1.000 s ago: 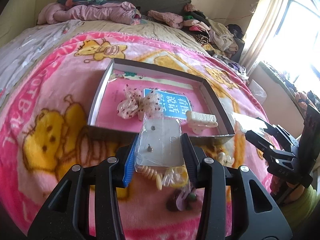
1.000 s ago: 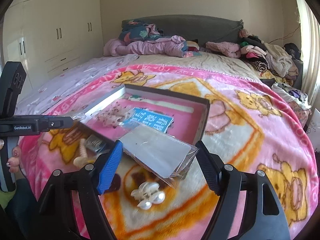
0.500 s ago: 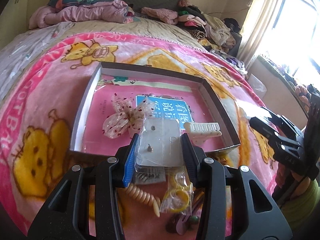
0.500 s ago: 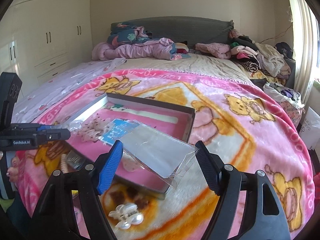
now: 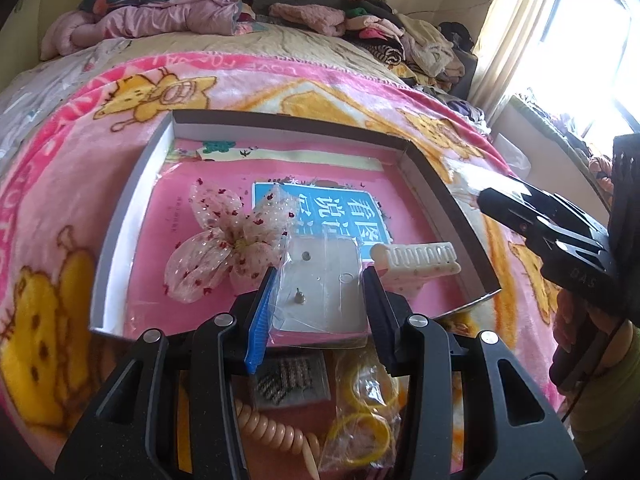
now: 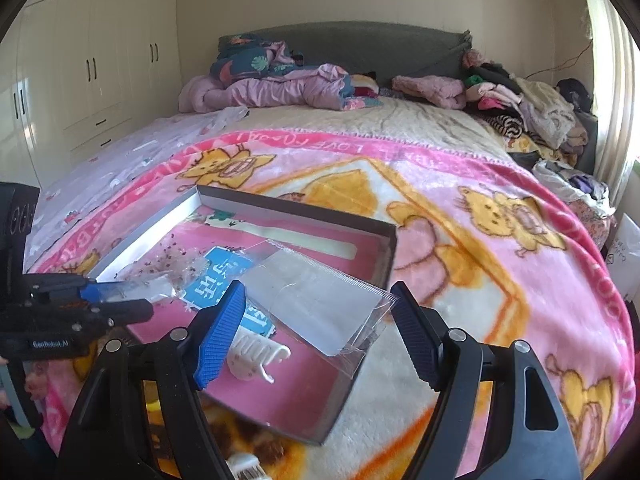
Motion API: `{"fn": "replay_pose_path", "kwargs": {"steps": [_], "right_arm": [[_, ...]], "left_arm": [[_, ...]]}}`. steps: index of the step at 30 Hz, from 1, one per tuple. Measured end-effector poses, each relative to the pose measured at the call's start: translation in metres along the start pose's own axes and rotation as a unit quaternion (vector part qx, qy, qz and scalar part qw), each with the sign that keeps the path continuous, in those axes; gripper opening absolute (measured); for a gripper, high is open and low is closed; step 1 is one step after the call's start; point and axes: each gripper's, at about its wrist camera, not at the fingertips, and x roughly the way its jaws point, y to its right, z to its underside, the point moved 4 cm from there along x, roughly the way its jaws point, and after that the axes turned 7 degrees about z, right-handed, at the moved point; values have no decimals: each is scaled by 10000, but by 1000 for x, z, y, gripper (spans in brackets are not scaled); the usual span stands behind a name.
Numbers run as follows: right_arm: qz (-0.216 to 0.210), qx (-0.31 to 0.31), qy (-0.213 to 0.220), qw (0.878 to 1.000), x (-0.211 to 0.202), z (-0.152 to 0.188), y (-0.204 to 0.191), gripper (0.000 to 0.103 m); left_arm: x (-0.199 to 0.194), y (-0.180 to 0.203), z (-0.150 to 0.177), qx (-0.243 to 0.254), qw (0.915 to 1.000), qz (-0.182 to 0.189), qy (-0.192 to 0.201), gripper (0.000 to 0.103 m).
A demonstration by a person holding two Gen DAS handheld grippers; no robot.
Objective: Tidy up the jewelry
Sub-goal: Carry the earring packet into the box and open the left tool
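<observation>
My left gripper (image 5: 320,280) is shut on a small clear bag with an earring card (image 5: 324,292), held over the near edge of the grey tray (image 5: 132,200) with its pink floor. In the tray lie a sheer spotted bow clip (image 5: 224,248) and a white comb clip (image 5: 416,258). My right gripper (image 6: 318,296) is shut on a larger flat clear bag (image 6: 320,304), hanging over the tray's (image 6: 384,256) right half above the white comb clip (image 6: 256,352). Each view shows the other one from the side: the right gripper (image 5: 492,196) and the left gripper (image 6: 132,300).
On the pink bear blanket (image 5: 60,208) in front of the tray lie a beige coil hair tie (image 5: 272,428), a bag of yellow rings (image 5: 364,416) and a card of hairpins (image 5: 292,376). Clothes (image 6: 520,108) are piled by the headboard. White wardrobes (image 6: 92,80) stand at the left.
Both grippers have moved forward with their bags, from the blanket in front of the tray to over the tray. The grips have not changed.
</observation>
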Motion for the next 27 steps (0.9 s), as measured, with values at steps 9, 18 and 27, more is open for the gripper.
{"fn": "replay_pose_path", "kwargs": {"steps": [9, 18, 27], "right_arm": [[-95, 104, -362, 9992, 38, -2, -3, 72], [-130, 72, -645, 9978, 66, 2, -10, 72], [-240, 121, -794, 9965, 75, 7, -18, 74]], "left_arm": [[14, -11, -2, -29, 10000, -19, -66, 42], [5, -18, 5, -33, 9998, -174, -97, 58], [-16, -34, 6, -341, 9992, -217, -7, 65]]}}
